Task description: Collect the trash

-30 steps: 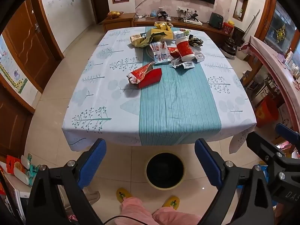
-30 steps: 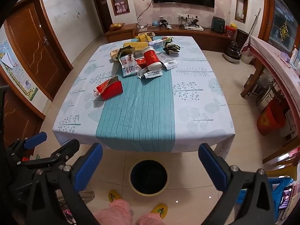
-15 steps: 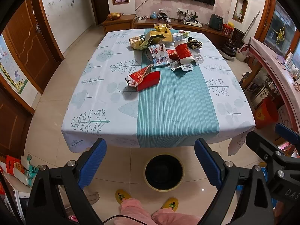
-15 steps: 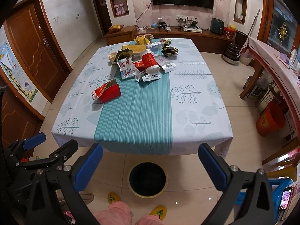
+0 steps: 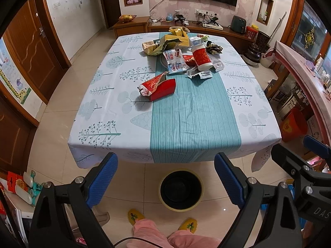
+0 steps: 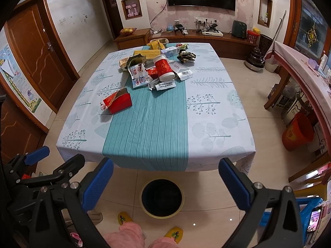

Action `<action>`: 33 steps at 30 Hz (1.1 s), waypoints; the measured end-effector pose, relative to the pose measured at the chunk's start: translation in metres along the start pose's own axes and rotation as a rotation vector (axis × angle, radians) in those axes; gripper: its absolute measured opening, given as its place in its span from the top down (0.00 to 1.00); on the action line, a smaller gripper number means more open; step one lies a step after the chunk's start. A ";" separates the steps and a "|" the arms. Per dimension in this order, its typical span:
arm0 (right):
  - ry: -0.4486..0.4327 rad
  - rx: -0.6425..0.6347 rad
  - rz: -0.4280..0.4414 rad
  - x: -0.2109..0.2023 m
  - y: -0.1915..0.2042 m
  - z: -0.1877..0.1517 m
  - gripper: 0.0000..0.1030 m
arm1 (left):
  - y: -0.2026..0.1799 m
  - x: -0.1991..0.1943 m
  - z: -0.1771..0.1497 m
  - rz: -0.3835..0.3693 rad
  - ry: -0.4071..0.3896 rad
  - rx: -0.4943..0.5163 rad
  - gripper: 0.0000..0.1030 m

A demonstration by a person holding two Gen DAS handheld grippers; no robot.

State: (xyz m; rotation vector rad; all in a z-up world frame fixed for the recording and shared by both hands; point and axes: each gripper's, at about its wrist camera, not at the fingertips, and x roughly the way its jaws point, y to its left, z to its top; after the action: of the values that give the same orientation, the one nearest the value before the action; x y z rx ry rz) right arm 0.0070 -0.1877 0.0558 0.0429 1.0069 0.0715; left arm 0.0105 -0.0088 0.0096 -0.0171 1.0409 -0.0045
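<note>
Nothing had been collected yet: the torn red carton [image 5: 158, 86], the red cup [image 5: 201, 56] and the wrapper pile [image 5: 171, 43] all lay on the table [image 5: 206, 124], and the black bin [image 5: 181, 190] on the floor looked empty. The left gripper [image 5: 165, 177] and right gripper [image 6: 165, 184] both hung spread wide and empty before the table's near edge. Compared with a second earlier, both cameras sat slightly further back and higher.

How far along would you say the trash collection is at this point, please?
Nothing looks collected yet: the round black bin with a yellow rim on the floor appears empty. Nothing is in hand either; the left gripper and right gripper are both open and short of the table. Left: the torn red carton, the red paper cup and the surrounding wrapper pile.
</note>
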 end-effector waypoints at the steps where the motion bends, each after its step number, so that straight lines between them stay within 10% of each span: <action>1: 0.000 0.000 0.000 0.000 0.001 0.000 0.01 | 0.000 -0.001 -0.003 0.005 -0.002 0.002 0.10; 33: -0.017 -0.042 0.010 -0.007 0.003 -0.008 0.02 | -0.002 -0.018 -0.019 0.044 -0.024 -0.025 0.10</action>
State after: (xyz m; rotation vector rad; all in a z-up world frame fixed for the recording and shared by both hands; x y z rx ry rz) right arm -0.0038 -0.1855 0.0570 0.0099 0.9883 0.1019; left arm -0.0147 -0.0107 0.0160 -0.0170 1.0175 0.0486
